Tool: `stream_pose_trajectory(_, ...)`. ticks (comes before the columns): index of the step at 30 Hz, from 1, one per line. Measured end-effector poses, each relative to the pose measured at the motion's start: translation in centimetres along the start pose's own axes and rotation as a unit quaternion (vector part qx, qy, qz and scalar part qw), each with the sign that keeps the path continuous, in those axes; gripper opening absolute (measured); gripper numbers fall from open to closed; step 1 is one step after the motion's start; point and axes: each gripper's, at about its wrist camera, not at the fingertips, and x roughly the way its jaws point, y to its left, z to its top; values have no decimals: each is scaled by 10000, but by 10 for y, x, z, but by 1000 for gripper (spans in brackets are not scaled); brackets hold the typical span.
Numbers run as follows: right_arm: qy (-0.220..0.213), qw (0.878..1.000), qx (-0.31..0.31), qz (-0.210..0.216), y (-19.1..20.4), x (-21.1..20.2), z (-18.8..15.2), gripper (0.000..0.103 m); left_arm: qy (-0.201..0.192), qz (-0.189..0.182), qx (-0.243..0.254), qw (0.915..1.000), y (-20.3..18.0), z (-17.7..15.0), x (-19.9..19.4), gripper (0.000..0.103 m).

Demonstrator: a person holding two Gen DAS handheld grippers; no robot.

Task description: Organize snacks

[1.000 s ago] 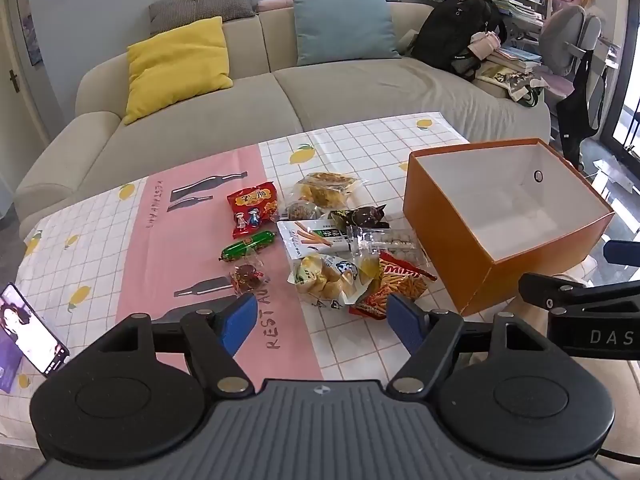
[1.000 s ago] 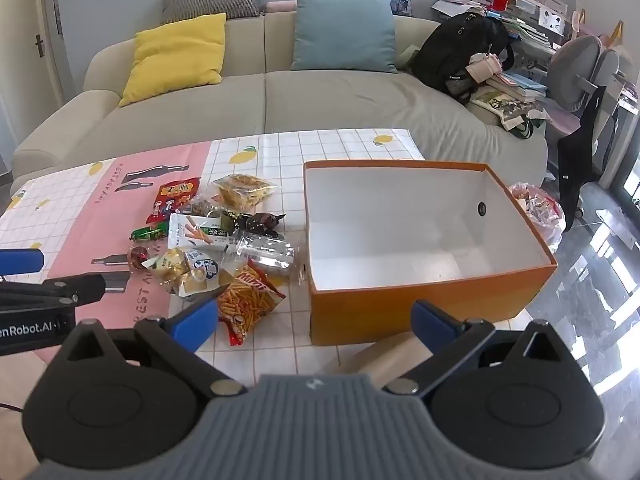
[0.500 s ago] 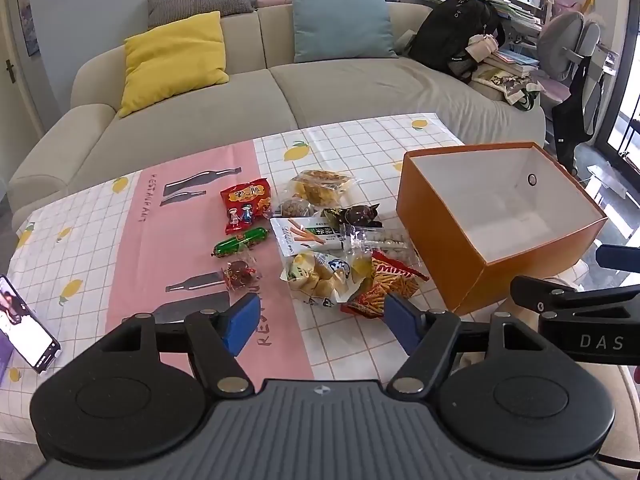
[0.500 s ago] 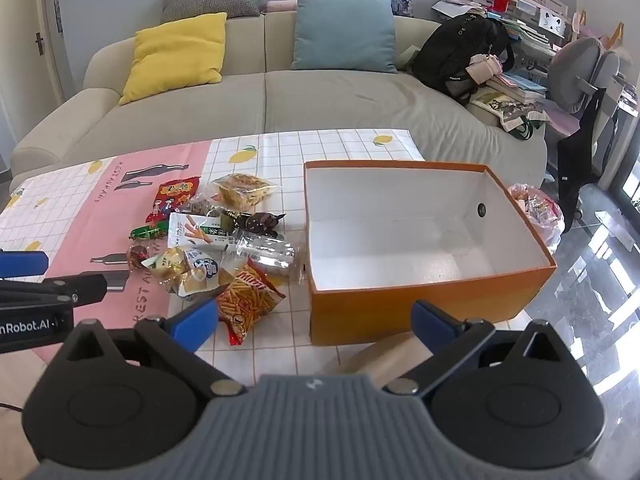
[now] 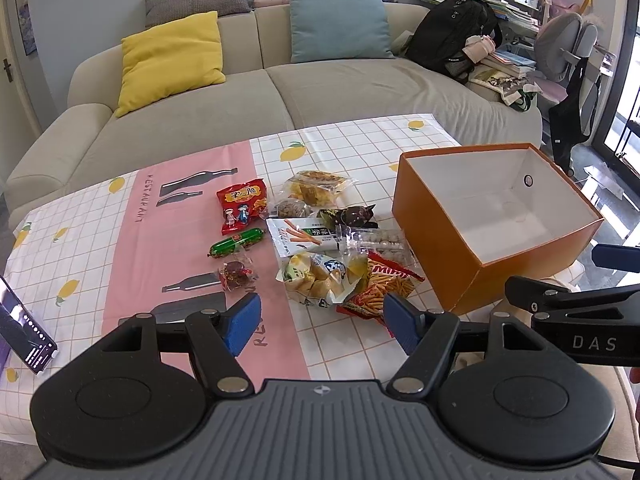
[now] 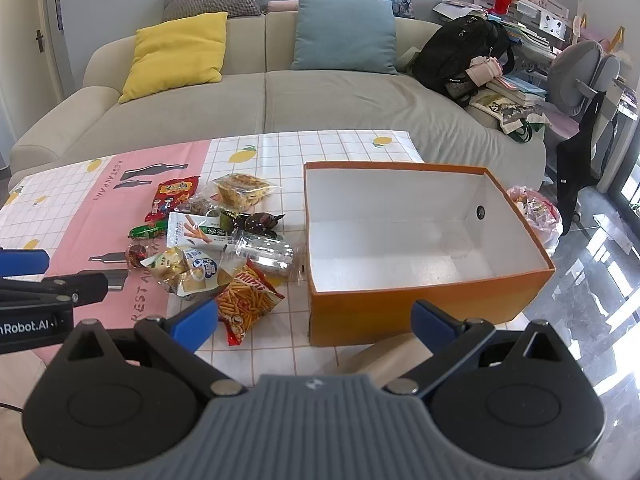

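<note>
Snacks (image 5: 320, 240) lie heaped on the worktop (image 5: 120, 248) left of the empty orange box (image 6: 420, 308); left gripper (image 5: 322, 318) and right gripper (image 6: 316, 322) hover, jaws wide, the left's just narrowing, holding nothing

From my left camera, the phone (image 5: 28, 332) left of the snack pile (image 5: 316, 248) is cut by the frame edge, its screen unreadable. The right gripper (image 5: 600, 280), beyond the orange box (image 5: 452, 256), is clipped too. Small print on the packets stays illegible to me.
</note>
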Motion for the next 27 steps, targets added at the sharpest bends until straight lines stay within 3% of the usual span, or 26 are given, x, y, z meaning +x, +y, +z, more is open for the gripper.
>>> stream_pose_trajectory(27, 18, 10000, -1, -47, 1, 4, 1, 100, 2, -9, -5, 10000, -5, 0, -2, 82)
